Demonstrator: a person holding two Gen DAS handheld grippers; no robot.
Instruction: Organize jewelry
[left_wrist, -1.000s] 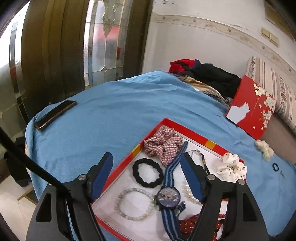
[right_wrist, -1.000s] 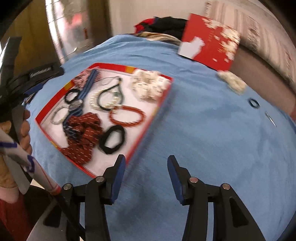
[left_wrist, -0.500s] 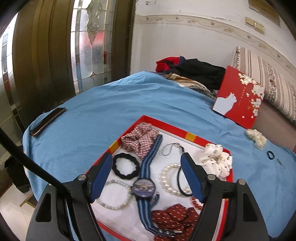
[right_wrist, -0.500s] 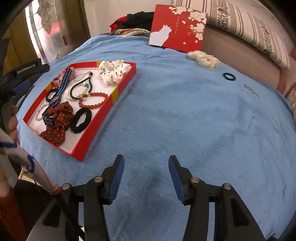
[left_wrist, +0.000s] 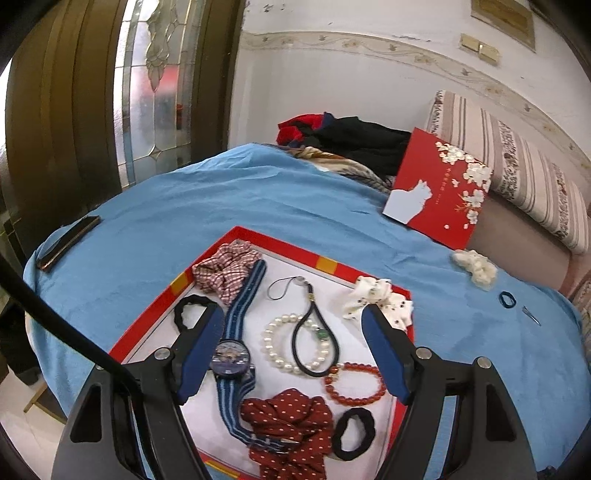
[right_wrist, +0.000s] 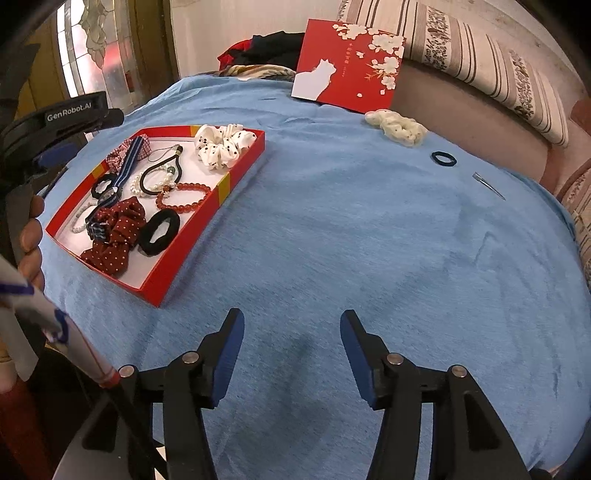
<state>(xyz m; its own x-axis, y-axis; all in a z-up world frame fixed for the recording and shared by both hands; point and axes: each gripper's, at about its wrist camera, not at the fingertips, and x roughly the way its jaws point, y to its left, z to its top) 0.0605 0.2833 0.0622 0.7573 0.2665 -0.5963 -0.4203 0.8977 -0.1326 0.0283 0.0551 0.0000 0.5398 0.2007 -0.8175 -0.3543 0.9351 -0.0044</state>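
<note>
Beads, fabric scrunchies and a striped watch (left_wrist: 231, 356) now sit under your spread left tongs (left_wrist: 293, 350); right tongs (right_wrist: 291, 354) spread too.

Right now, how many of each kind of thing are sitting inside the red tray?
In the red tray:
Scrunchies: 3 (checked, white spotted, dark red dotted)
Black hair ties: 2
Bead bracelets: 3 (pearl, red, pale)
Watch: 1
Cord strap: 1
Total: 10
</note>
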